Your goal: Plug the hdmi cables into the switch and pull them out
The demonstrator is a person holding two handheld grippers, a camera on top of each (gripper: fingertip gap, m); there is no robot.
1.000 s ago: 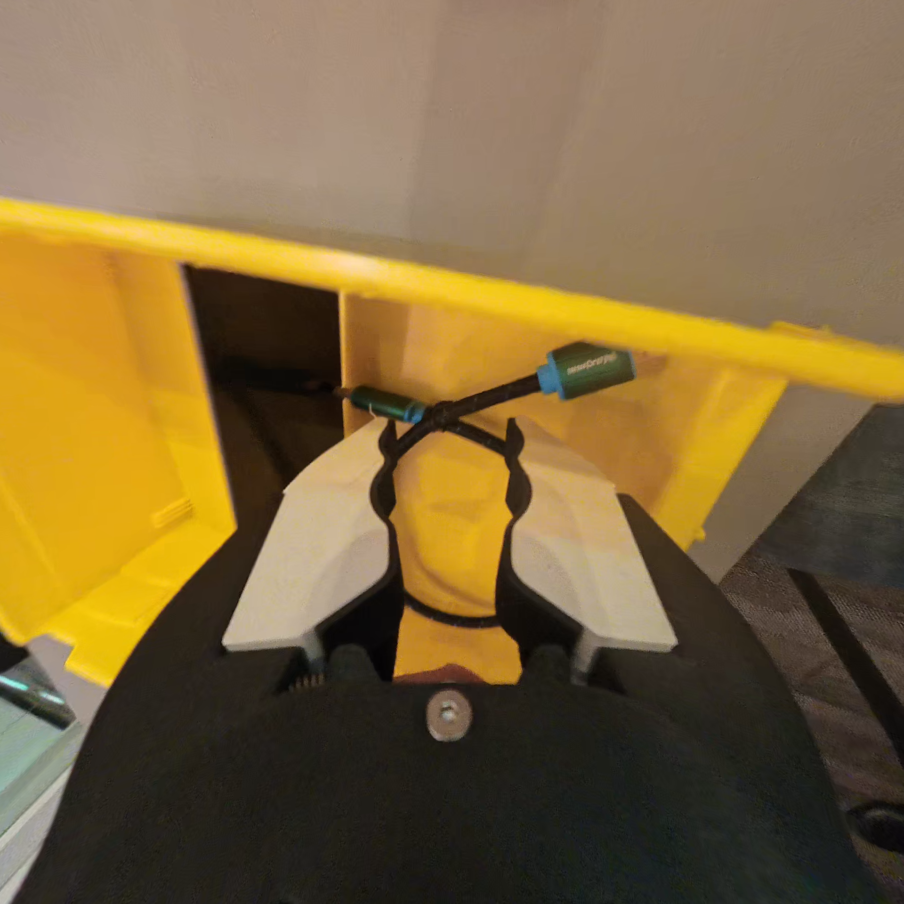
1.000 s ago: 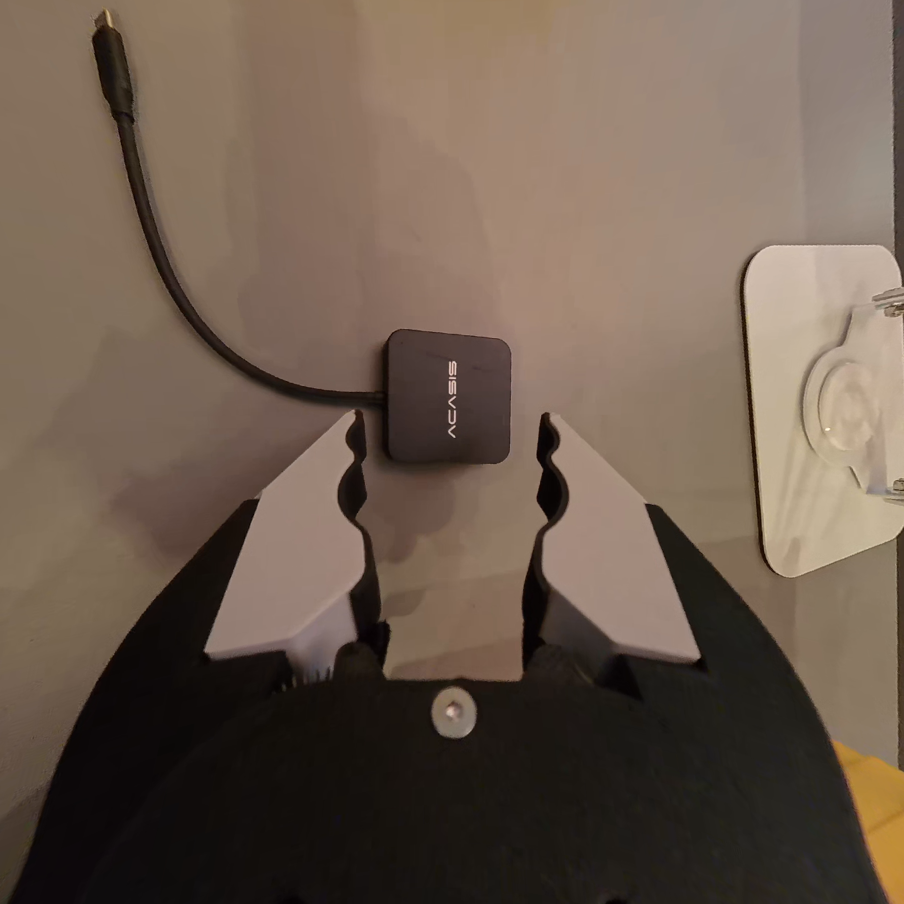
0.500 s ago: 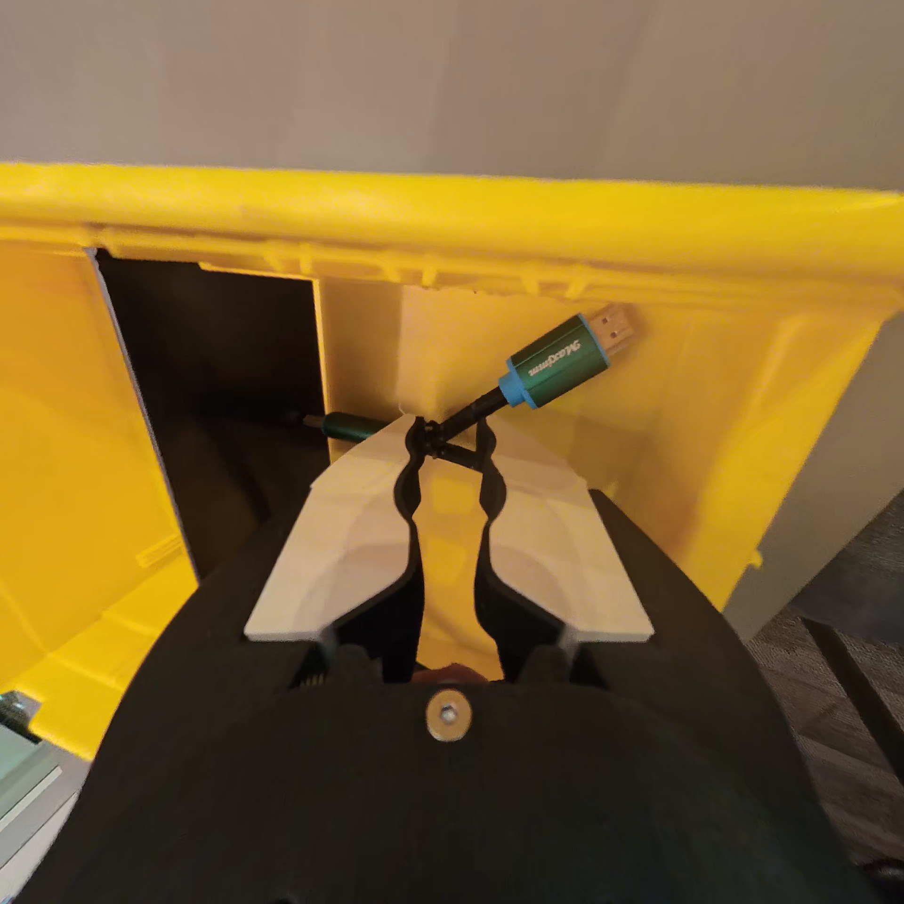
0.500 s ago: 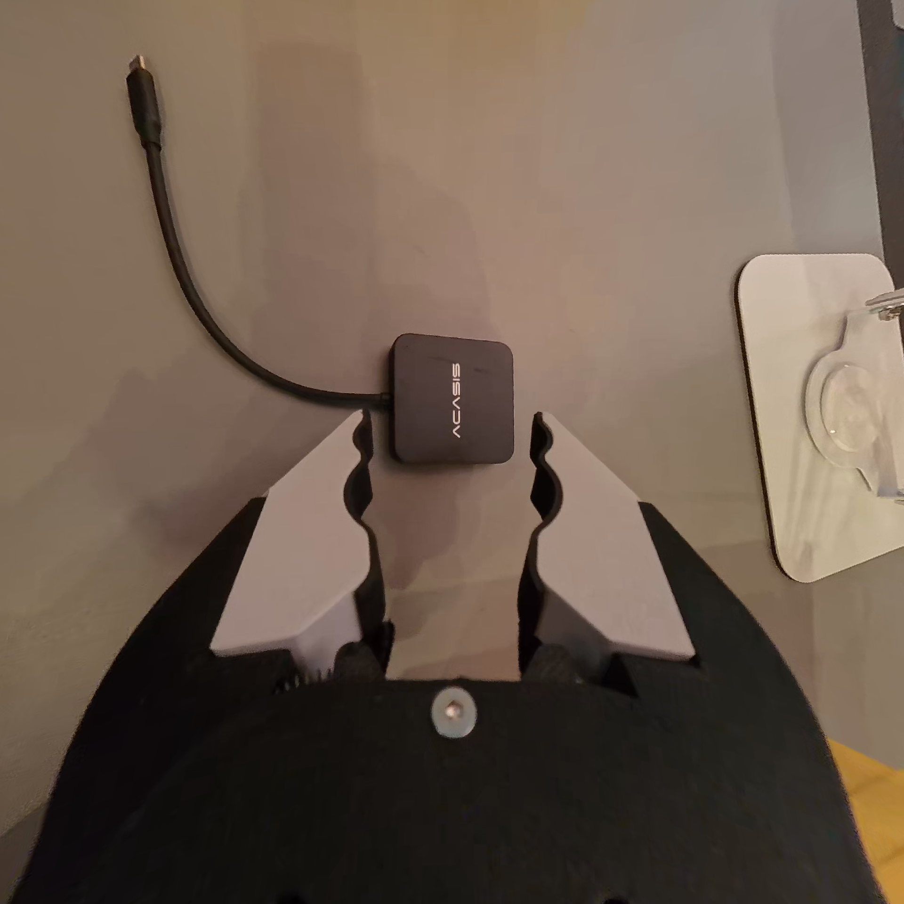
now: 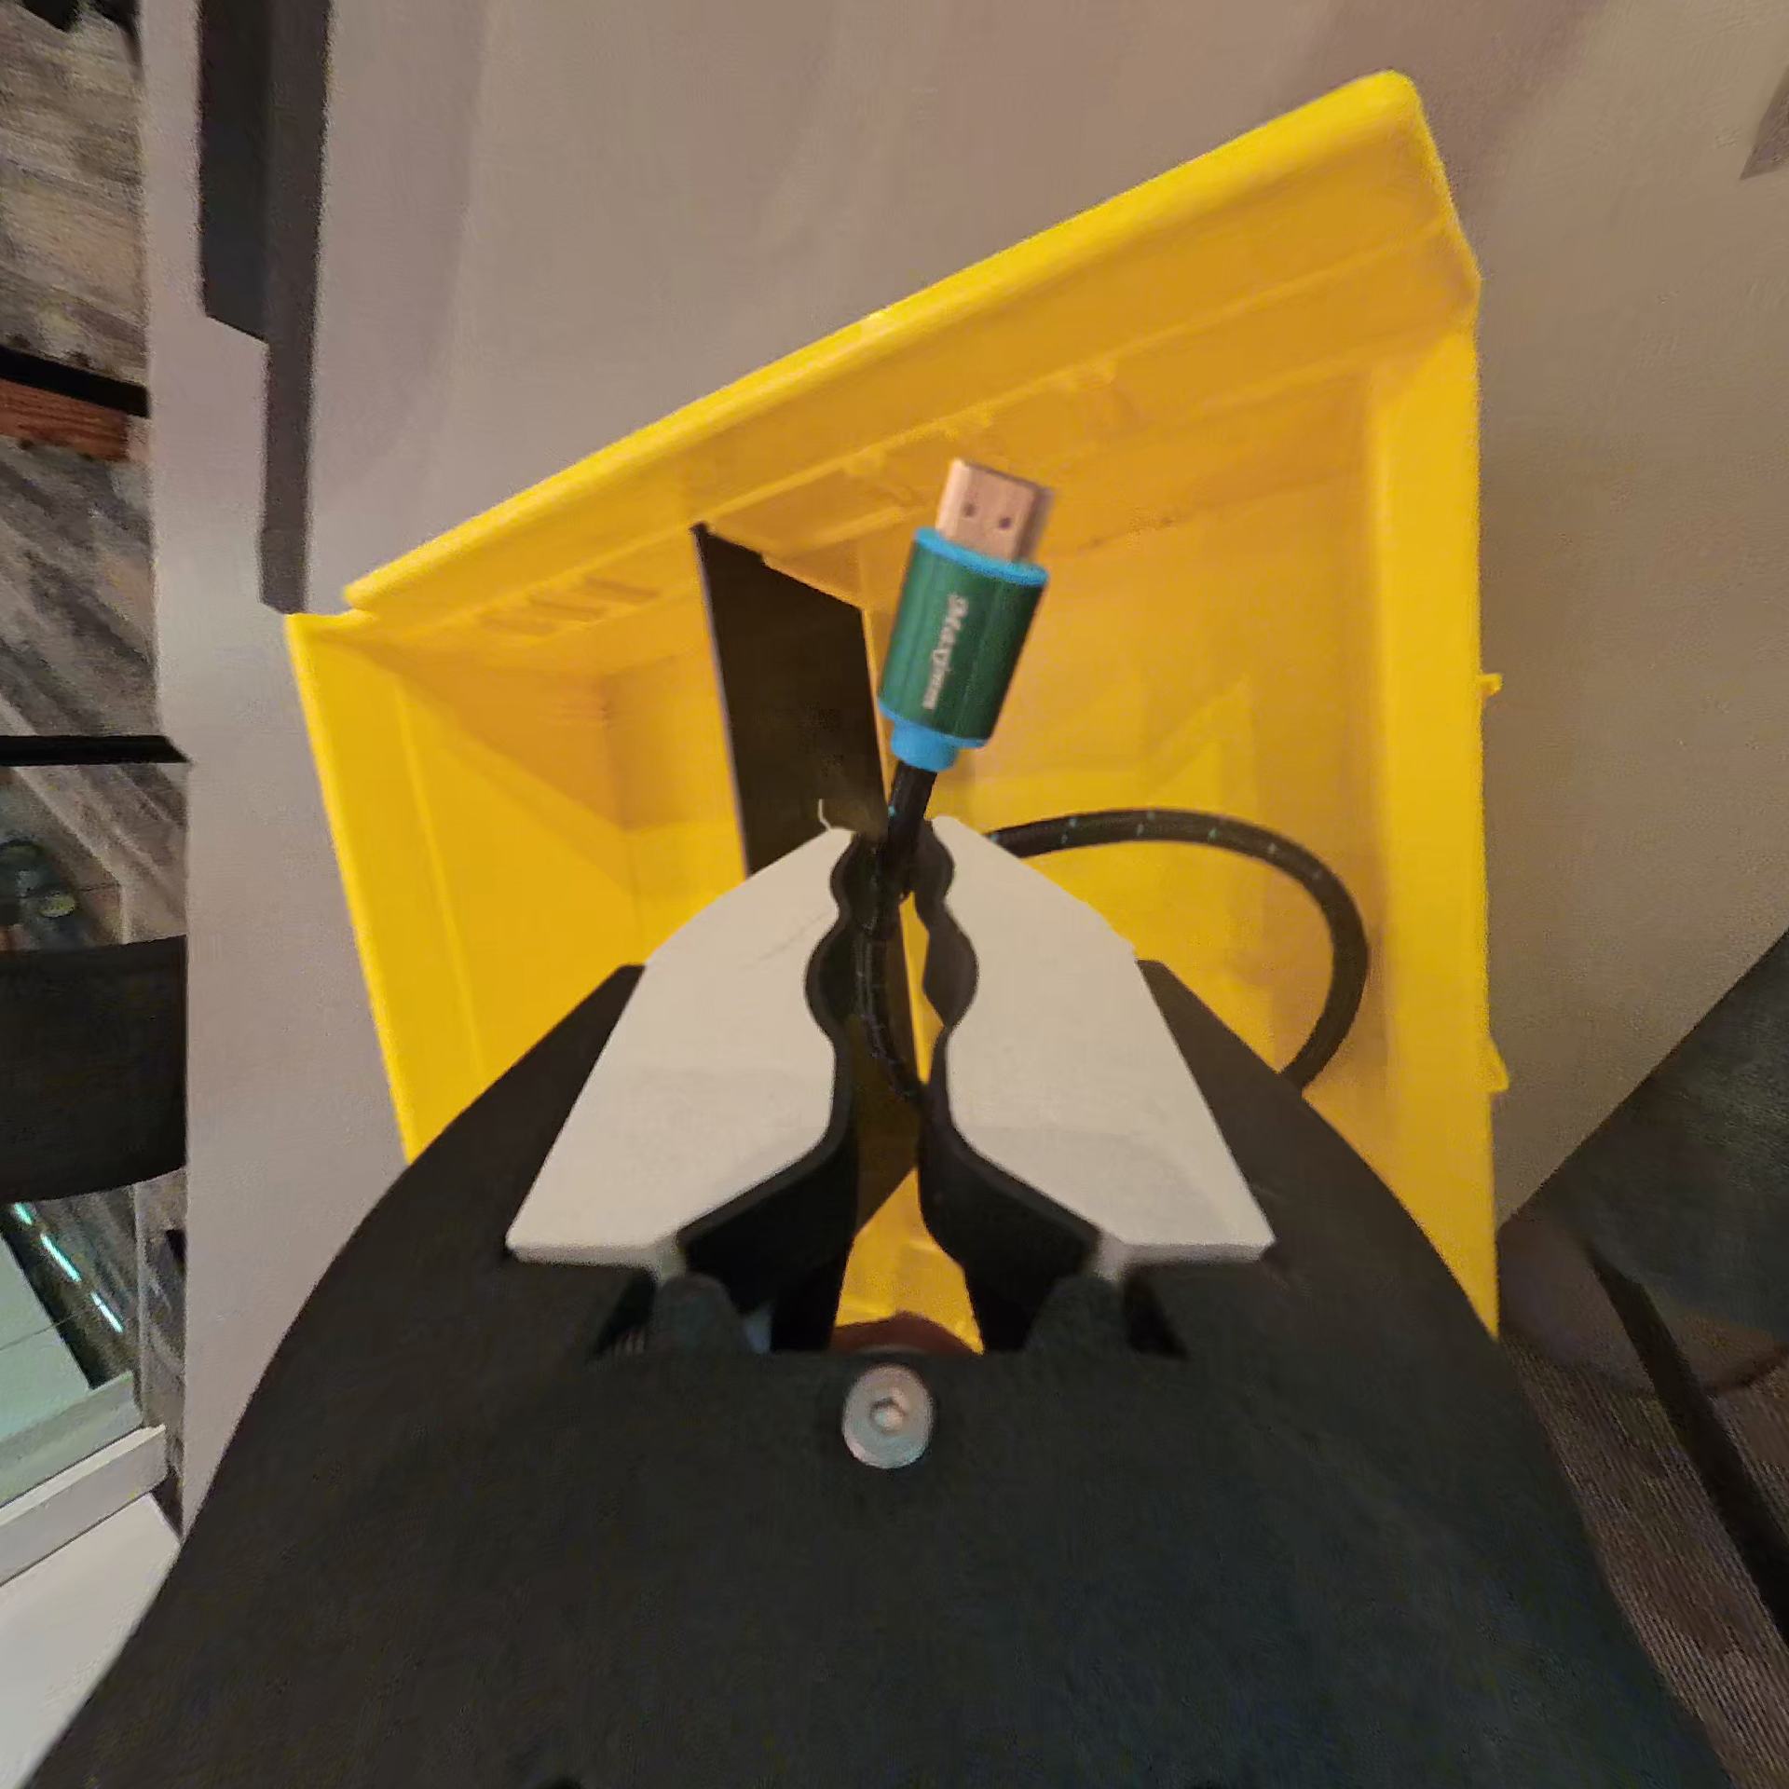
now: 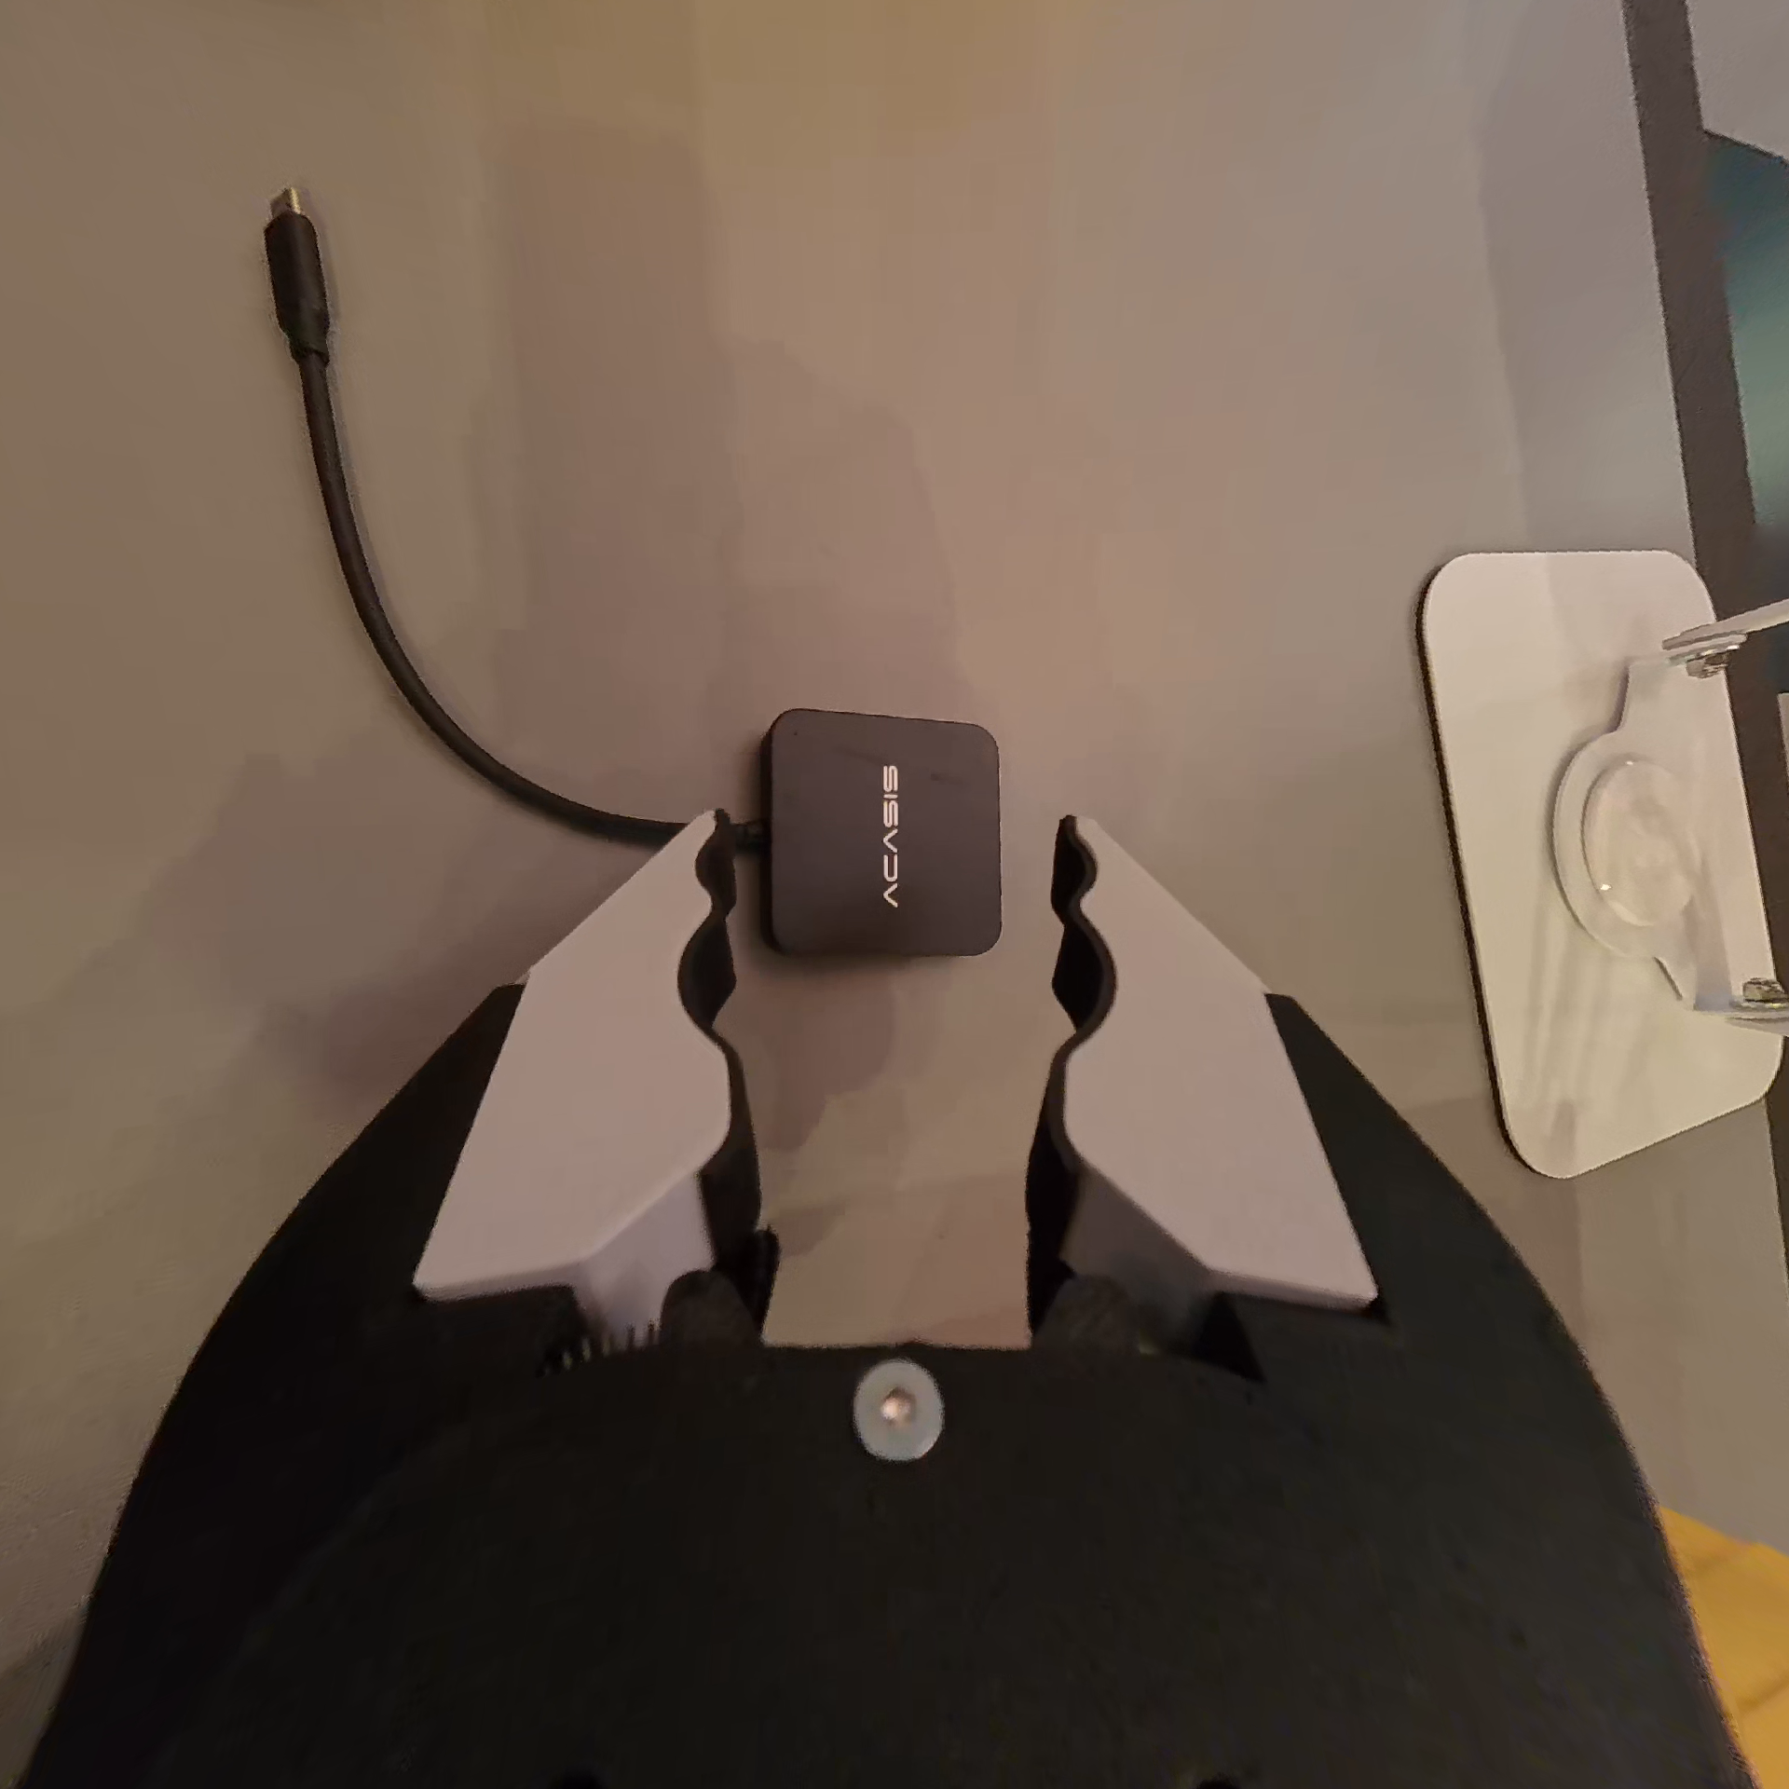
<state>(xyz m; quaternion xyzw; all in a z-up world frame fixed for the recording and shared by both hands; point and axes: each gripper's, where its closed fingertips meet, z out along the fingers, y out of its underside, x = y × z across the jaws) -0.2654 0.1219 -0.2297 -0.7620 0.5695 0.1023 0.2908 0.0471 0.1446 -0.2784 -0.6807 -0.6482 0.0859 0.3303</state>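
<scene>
My left gripper is shut on the black braided HDMI cable just below its green and blue plug, whose gold tip points up. The cable loops back to the right into the yellow bin. In the right wrist view the small black square switch lies flat on the grey table, its own black lead curving away to the upper left. My right gripper is open and empty, its fingertips on either side of the switch, just above it.
A black divider stands inside the yellow bin. A white plate with a clear plastic mount lies at the right of the table. A dark post runs along the far right. Dark flooring shows at lower right in the left wrist view.
My left gripper has shut on the cable and lifted it, turning so the plug now points up over the bin. My right gripper has drawn back a little from the switch, still open.
</scene>
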